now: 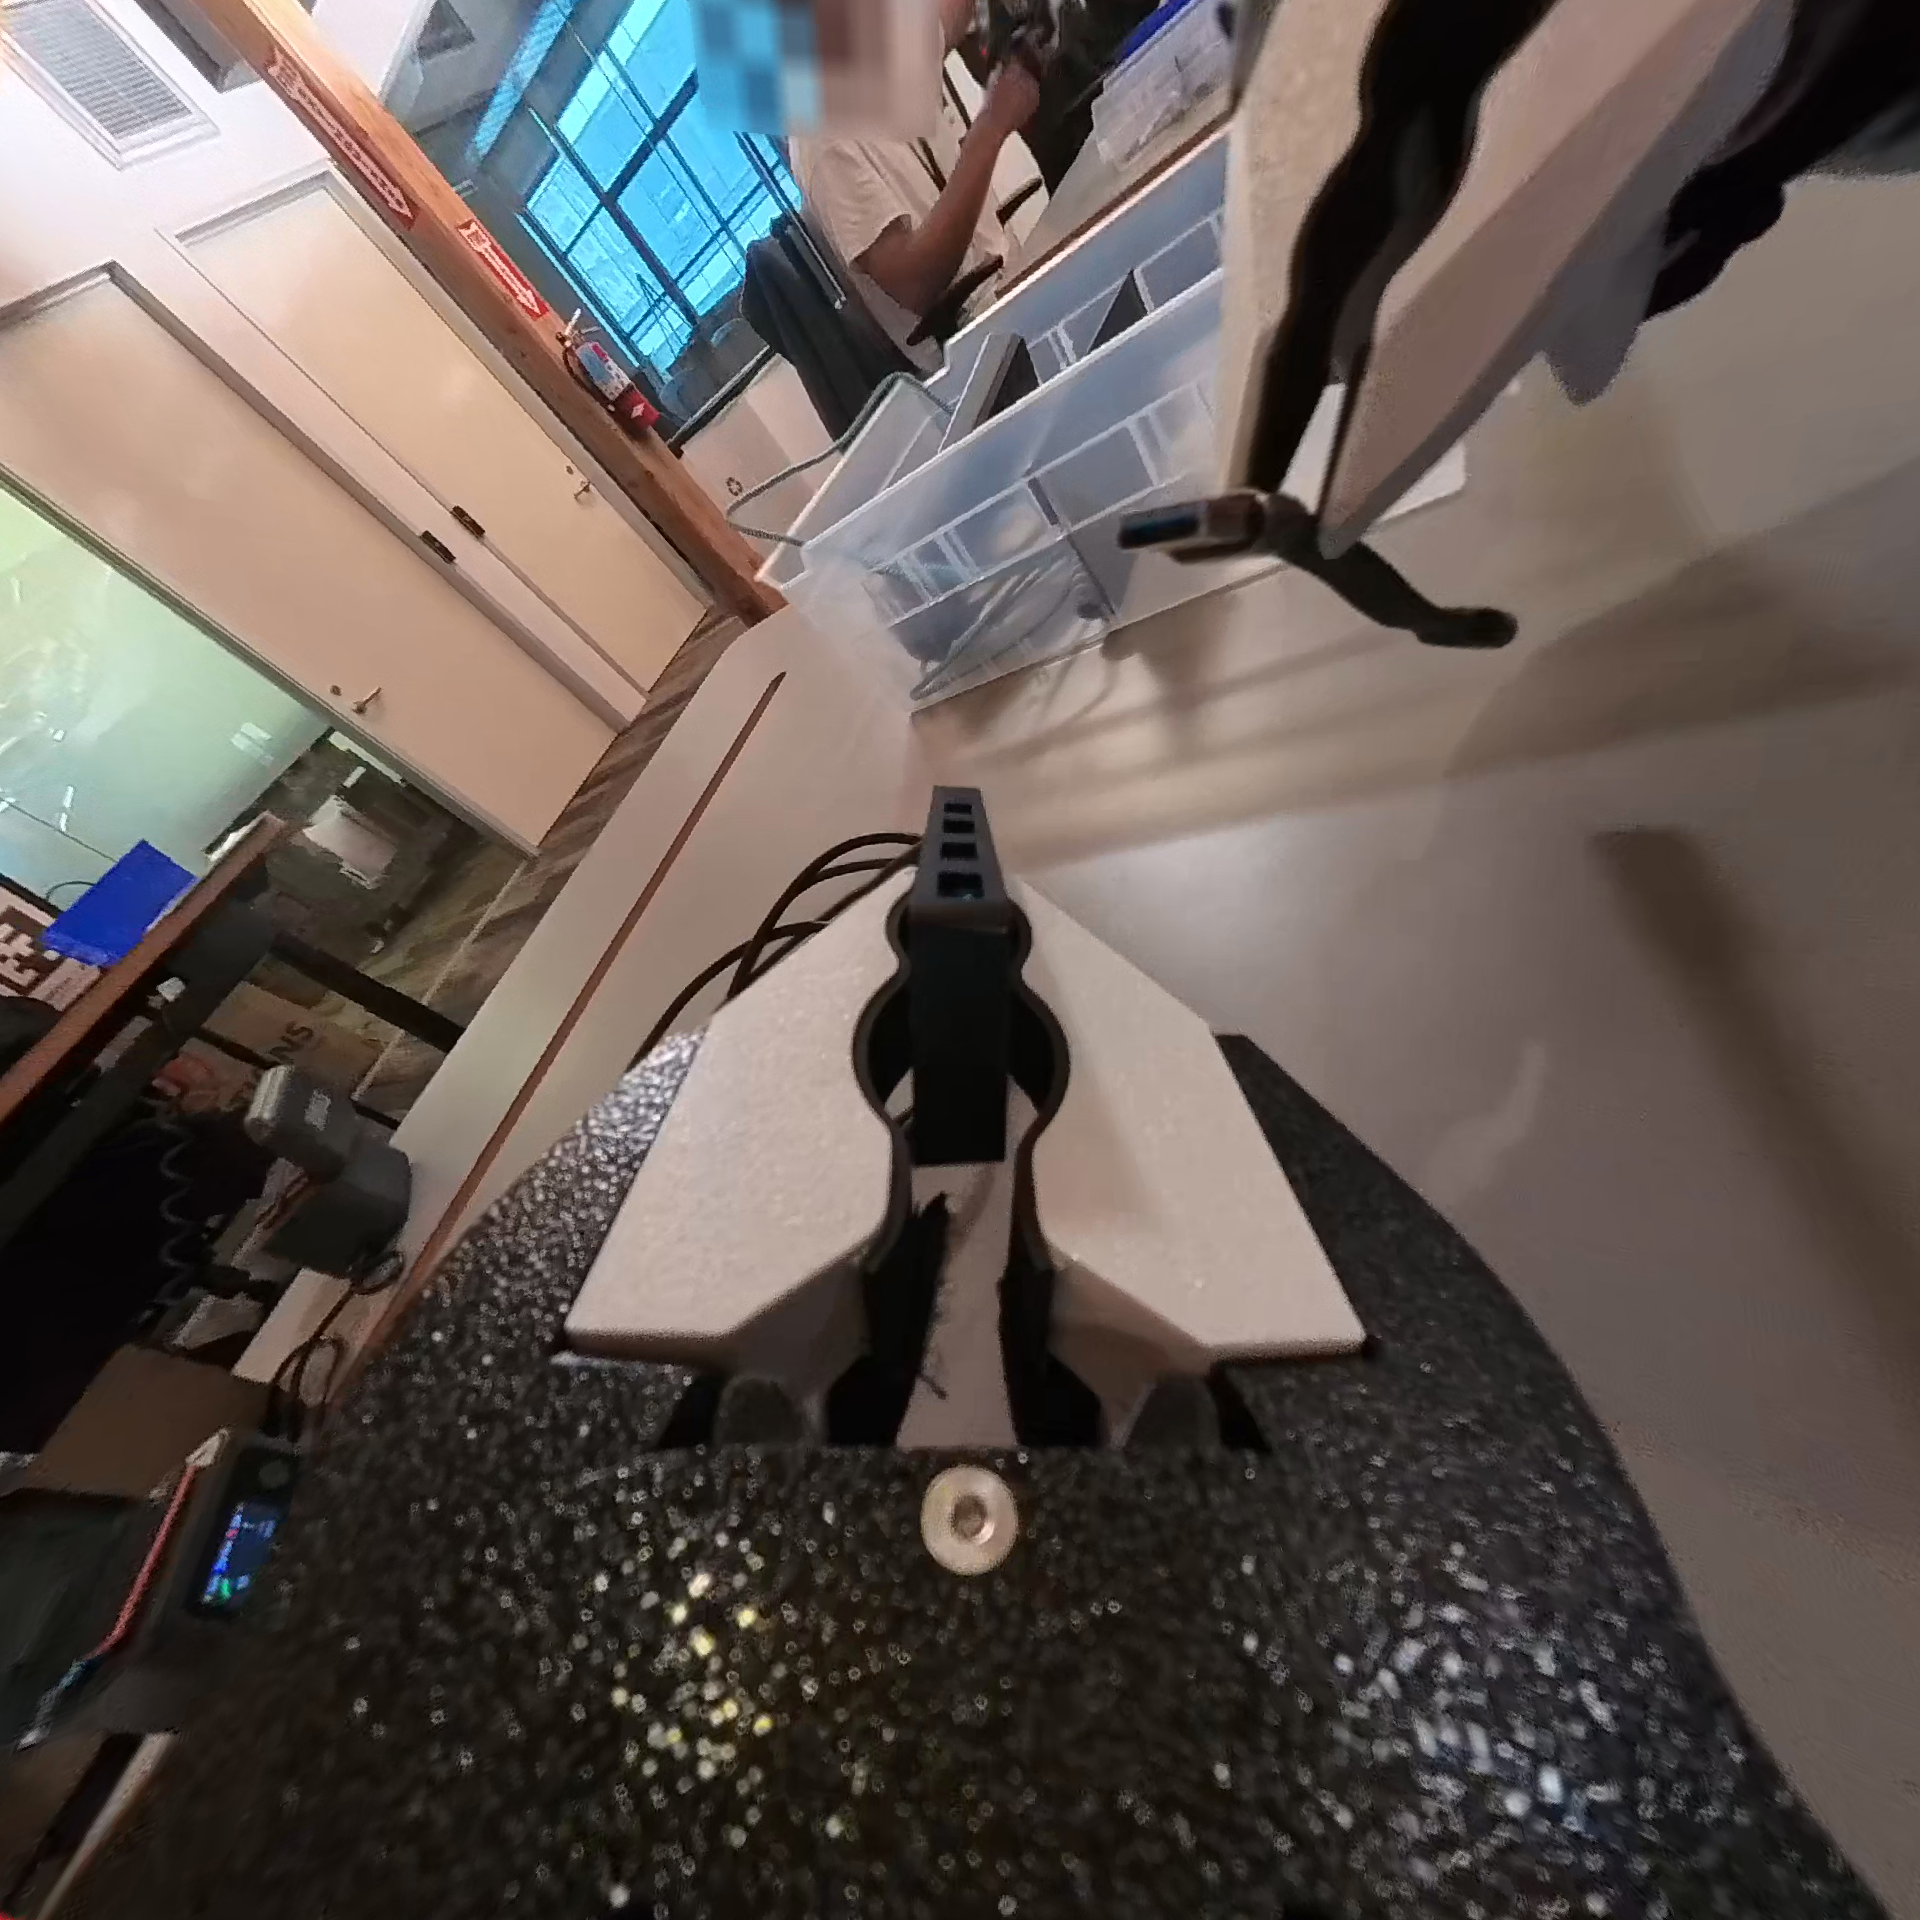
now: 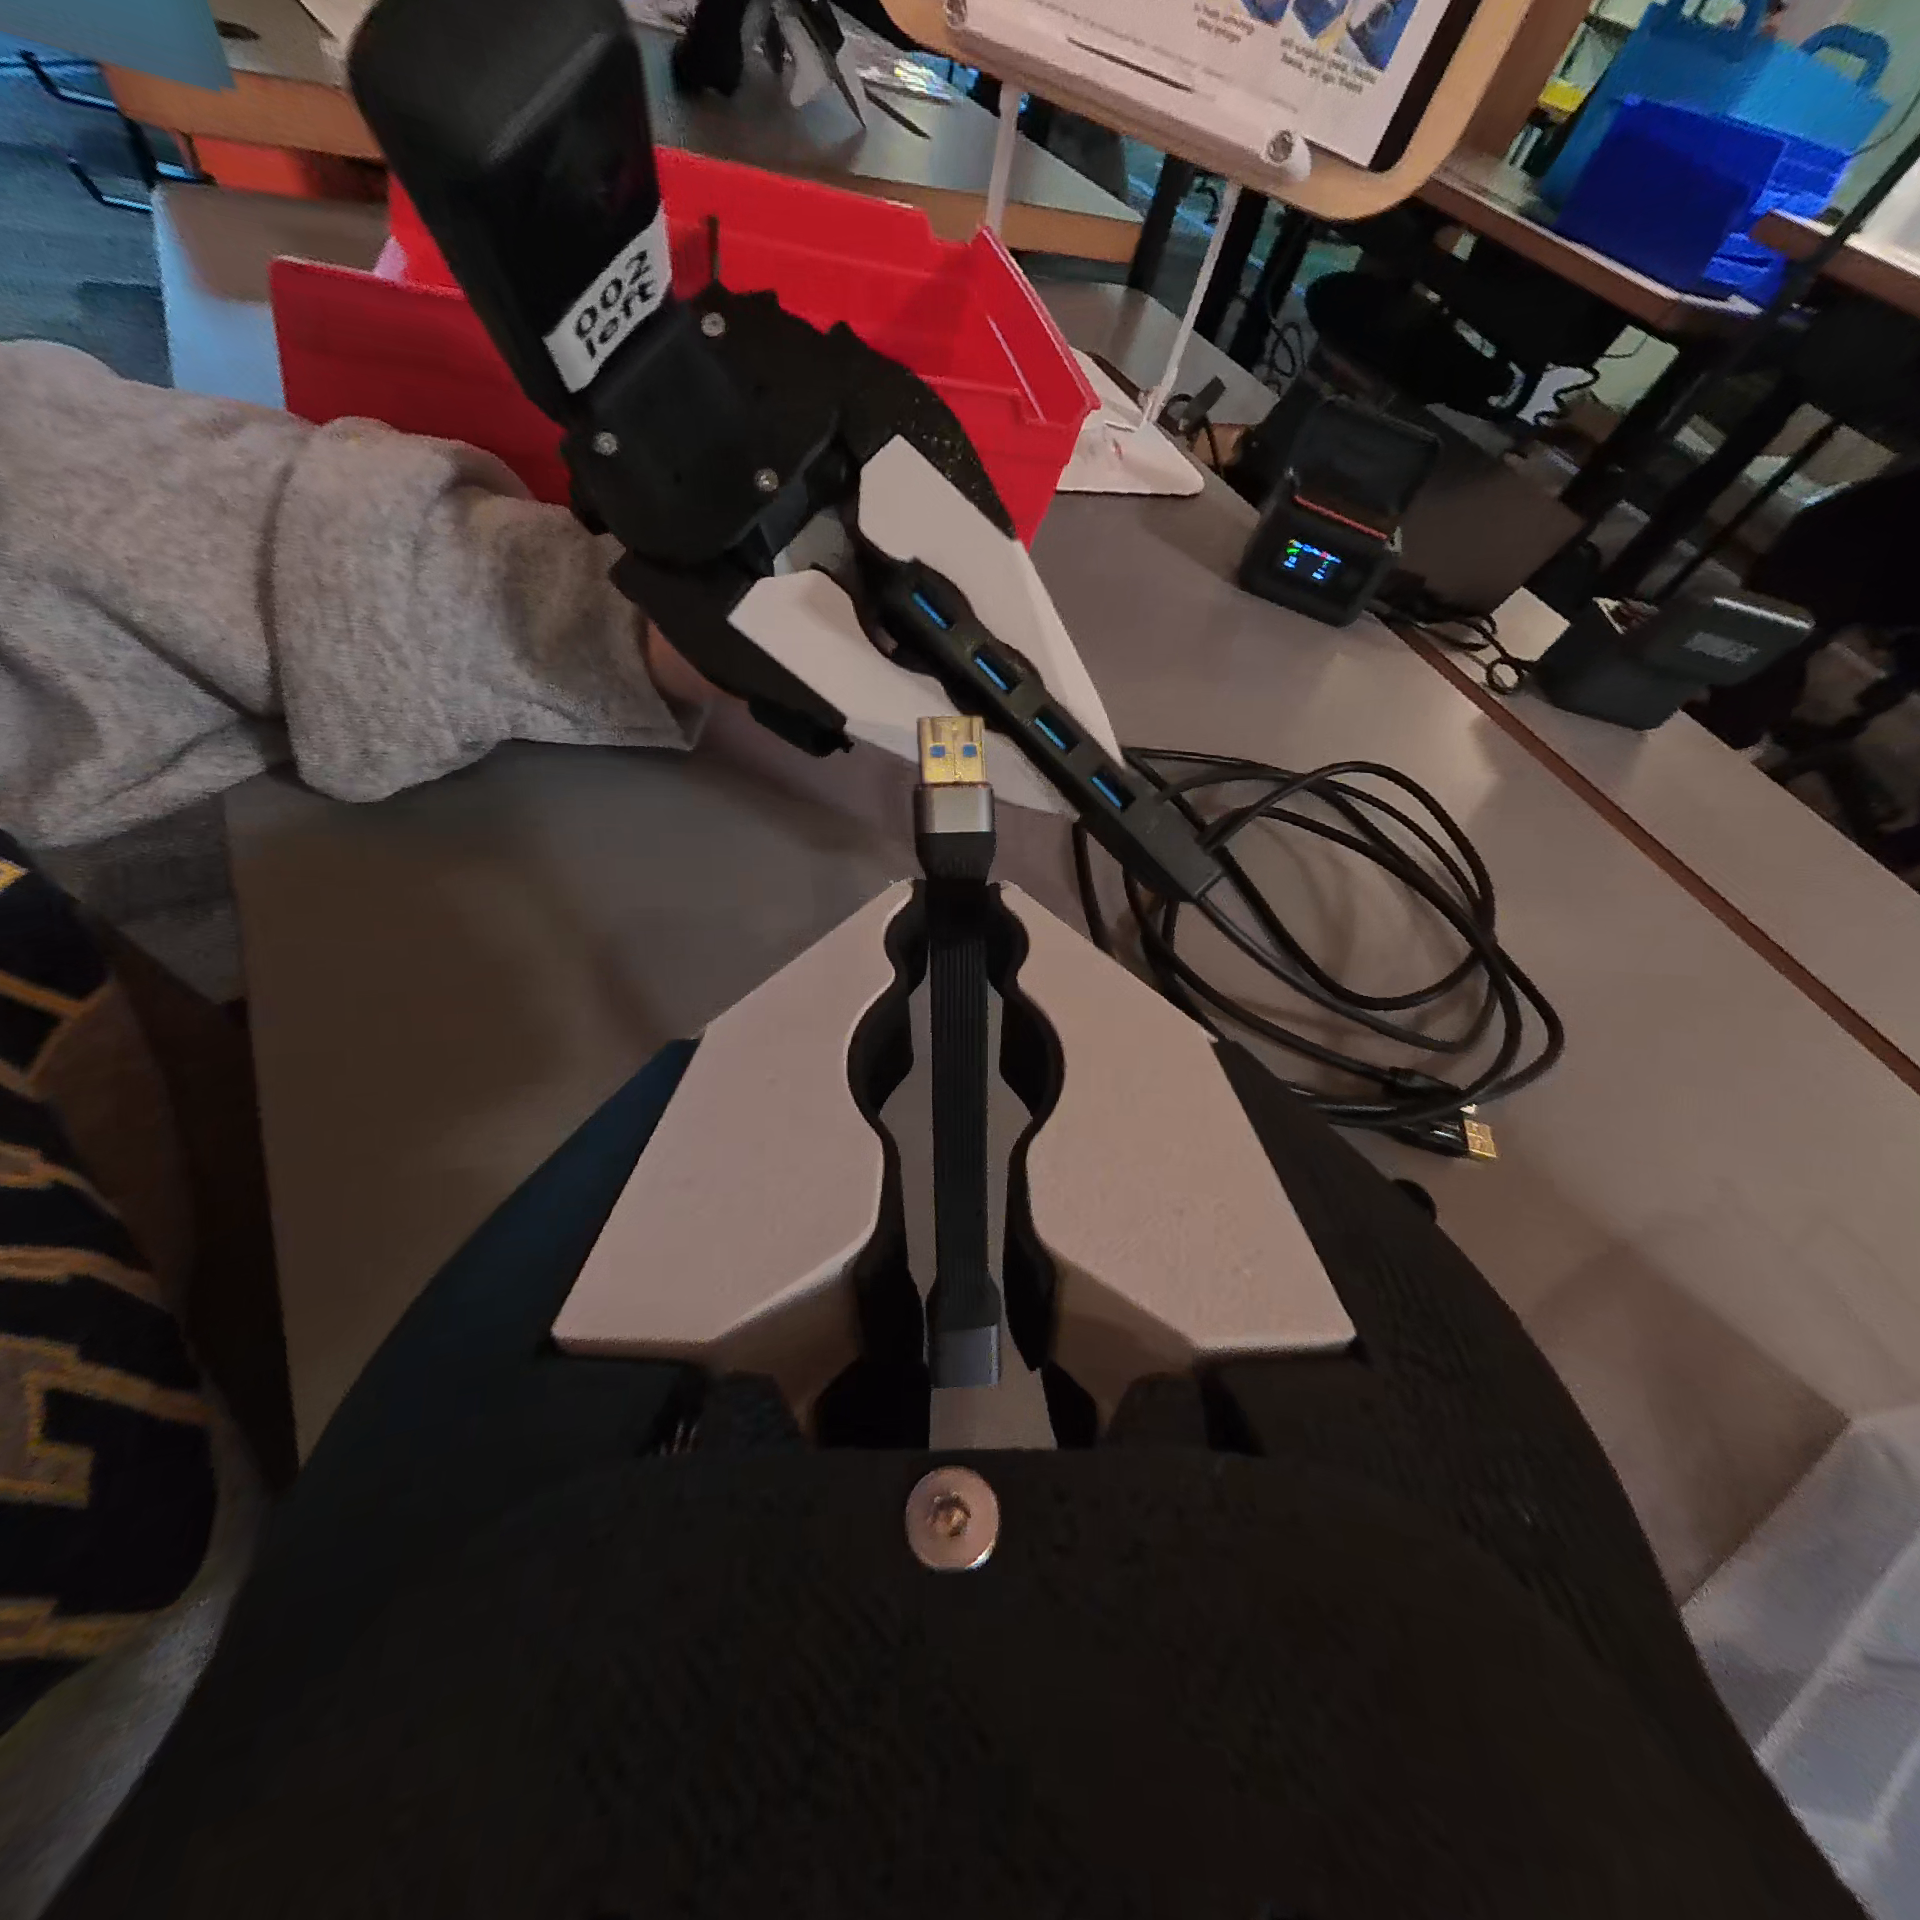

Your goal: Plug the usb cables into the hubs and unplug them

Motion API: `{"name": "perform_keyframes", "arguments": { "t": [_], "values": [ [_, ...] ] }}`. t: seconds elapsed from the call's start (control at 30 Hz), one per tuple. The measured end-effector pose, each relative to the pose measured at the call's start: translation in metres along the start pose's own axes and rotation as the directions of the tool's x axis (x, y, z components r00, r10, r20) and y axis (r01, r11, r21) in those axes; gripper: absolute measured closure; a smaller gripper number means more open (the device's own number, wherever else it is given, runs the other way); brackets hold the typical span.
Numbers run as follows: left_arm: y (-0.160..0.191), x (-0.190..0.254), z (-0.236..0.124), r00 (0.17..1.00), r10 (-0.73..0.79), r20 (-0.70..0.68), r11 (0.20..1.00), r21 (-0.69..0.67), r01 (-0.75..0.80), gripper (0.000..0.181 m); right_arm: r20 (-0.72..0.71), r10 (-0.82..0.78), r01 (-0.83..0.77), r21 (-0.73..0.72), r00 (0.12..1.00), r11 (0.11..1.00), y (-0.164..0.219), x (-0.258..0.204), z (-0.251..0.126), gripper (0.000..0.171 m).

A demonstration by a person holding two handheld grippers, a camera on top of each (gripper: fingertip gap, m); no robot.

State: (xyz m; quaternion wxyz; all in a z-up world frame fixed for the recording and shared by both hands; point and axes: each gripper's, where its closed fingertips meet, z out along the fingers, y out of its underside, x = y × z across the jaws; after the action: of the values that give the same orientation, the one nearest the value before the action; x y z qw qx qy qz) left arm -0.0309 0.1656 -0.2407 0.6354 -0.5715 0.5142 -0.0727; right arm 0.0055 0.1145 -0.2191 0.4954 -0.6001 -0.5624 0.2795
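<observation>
left gripper [image 1: 961, 1039] has its jaws closed on a slim black usb hub [image 1: 958, 997], pinching it across the narrow body so the bar sticks straight out ahead. in the right wrist view that same hub [image 2: 1049, 717] runs diagonally, its row of blue-lit ports facing up and toward the right gripper. right gripper [image 2: 961, 1039] has its jaws shut on a short flat ribbed black usb cable [image 2: 958, 1122], the metal plug [image 2: 948, 774] poking forward past the tips, blue tongue visible.

here's the relation that counts: the plug sits just beside the hub, apart, not touching, pointing roughly at the gap between the middle ports. the plug's long axis crosses the hub's long axis, which is what a port entry wants, though my read is it needs a slight swing right to line up square with a slot.

the hub's own black round lead [image 2: 1351, 935] coils loosely on the pale grey matte worktop [image 2: 1558, 1299], its gold-toned plug lying free. a glossy red plastic bin [image 2: 935, 312] sits behind. white angular finger pads [image 2: 1164, 1174], smooth and hard-looking.
</observation>
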Motion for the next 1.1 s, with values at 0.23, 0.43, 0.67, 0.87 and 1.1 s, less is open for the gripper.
{"name": "perform_keyframes", "arguments": {
  "t": [0.23, 0.43, 0.67, 0.87, 1.1],
  "values": [
    [0.003, 0.010, 0.006, 0.992, 0.128, -0.006, 0.990, -0.056, -0.128, 0.169, 0.003, 0.062, -0.062, -0.048, 0.998, 0.997, 0.007, 0.000, 0.006, 0.163],
    [0.009, 0.021, 0.011, 0.953, 0.302, -0.015, 0.945, -0.126, -0.301, 0.172, 0.062, 0.128, -0.124, -0.056, 0.990, 0.991, 0.010, -0.006, 0.010, 0.163],
    [0.005, 0.016, 0.011, 0.951, 0.308, 0.017, 0.946, -0.117, -0.304, 0.173, 0.079, 0.154, -0.150, -0.053, 0.985, 0.987, 0.013, -0.008, 0.008, 0.163],
    [0.009, 0.020, 0.014, 0.903, 0.428, 0.015, 0.892, -0.167, -0.420, 0.170, 0.048, 0.299, -0.285, -0.189, 0.953, 0.940, 0.030, -0.005, 0.013, 0.163],
    [0.026, 0.033, 0.022, 0.787, 0.612, -0.071, 0.750, -0.261, -0.607, 0.173, 0.009, 0.385, -0.354, -0.375, 0.923, 0.857, 0.058, -0.011, 0.022, 0.163]
  ]
}}
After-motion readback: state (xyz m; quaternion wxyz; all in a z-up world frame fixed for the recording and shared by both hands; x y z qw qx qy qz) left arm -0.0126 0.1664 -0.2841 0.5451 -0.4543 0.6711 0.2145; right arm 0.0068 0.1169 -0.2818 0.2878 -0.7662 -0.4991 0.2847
